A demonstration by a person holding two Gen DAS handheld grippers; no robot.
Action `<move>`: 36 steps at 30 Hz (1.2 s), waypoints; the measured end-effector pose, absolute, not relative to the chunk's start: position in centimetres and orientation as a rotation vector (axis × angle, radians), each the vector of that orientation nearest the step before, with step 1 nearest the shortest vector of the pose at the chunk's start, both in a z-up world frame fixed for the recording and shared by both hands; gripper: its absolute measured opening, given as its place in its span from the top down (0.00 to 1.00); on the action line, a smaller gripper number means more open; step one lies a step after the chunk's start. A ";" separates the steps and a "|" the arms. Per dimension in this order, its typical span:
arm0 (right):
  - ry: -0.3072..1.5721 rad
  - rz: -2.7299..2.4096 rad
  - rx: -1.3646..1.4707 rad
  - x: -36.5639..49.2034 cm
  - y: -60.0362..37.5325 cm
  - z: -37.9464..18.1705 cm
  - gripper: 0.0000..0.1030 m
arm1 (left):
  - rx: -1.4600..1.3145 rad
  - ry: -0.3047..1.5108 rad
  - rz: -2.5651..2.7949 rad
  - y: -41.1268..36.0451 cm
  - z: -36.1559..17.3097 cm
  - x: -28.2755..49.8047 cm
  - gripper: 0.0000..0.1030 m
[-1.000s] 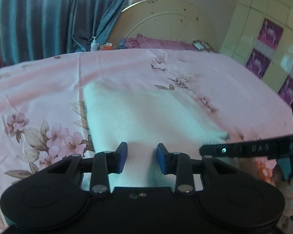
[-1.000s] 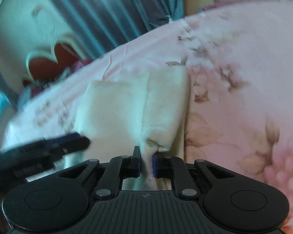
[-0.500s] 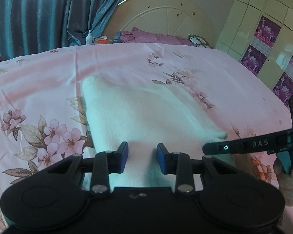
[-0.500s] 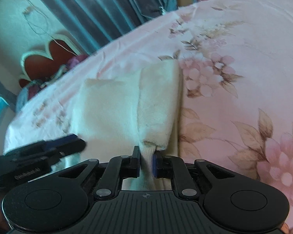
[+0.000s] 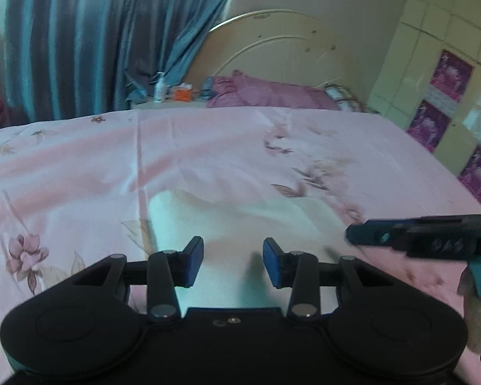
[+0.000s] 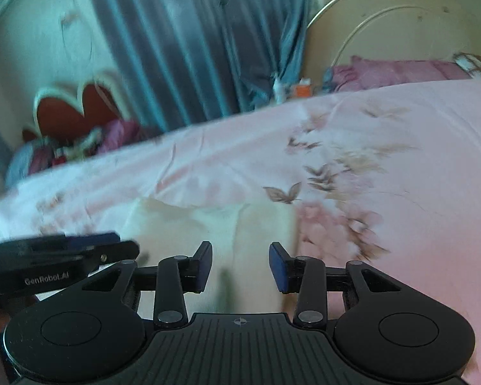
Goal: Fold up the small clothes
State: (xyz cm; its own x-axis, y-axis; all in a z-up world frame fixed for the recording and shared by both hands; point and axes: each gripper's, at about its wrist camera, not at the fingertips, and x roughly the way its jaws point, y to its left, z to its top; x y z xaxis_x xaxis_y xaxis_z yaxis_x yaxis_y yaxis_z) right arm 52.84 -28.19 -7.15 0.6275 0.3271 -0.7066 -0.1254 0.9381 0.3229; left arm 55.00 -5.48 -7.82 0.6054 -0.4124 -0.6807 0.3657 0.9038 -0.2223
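Now both grippers are hovering with fingers spread wide and gripping nothing: the left gripper (image 5: 232, 261) and the right gripper (image 6: 240, 266) are each facing the folded cream cloth (image 5: 240, 224), which is lying flat on the pink floral bedsheet (image 5: 80, 166) just beyond their fingertips. Seen from the left wrist, the right gripper is reaching in from the right edge, level with the cloth's right side, while tiled wall panels are showing behind. Only the right wrist view is taking in a red heart-shaped cushion (image 6: 80, 112) beside the blue curtain (image 6: 192, 38).
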 end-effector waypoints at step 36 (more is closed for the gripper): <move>0.967 0.335 0.139 62.9 -22.1 -12.2 0.72 | -0.026 0.839 -0.302 -5.6 -11.9 59.5 0.63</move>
